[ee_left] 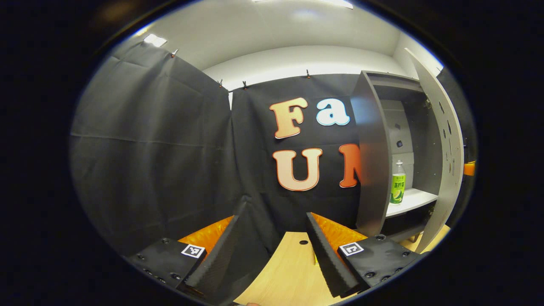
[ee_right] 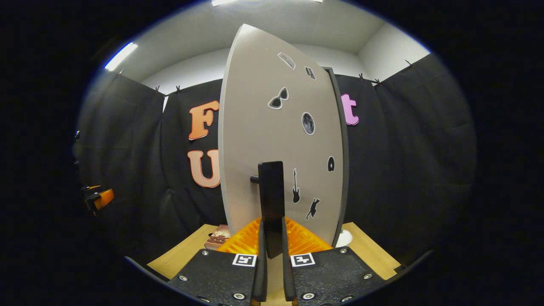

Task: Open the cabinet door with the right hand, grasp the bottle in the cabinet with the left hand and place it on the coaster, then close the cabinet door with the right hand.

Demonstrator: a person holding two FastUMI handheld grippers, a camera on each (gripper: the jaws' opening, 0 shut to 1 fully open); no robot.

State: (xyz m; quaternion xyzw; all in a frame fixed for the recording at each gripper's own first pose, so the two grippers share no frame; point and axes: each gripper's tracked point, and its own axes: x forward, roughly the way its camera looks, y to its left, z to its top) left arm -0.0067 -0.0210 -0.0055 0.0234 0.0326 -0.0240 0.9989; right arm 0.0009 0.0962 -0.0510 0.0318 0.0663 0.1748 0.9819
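While the right gripper (ee_right: 272, 255) pinches the door handle (ee_right: 271, 199) low in the right gripper view, the left gripper (ee_left: 272, 250) hangs wide and empty.

Grey door (ee_right: 280, 140), dotted with small black stickers, stands swung out at frame centre. Left gripper view: open cabinet (ee_left: 374, 153) at right, green-labelled bottle (ee_left: 398, 182) upright on its white shelf (ee_left: 414, 199); label print too small to read. Light wood table (ee_left: 289, 267) runs below, black cloth behind, white ceiling above. A brown boxlike item (ee_right: 217, 237) lies left of the door's foot, something white (ee_right: 344, 238) at its right.
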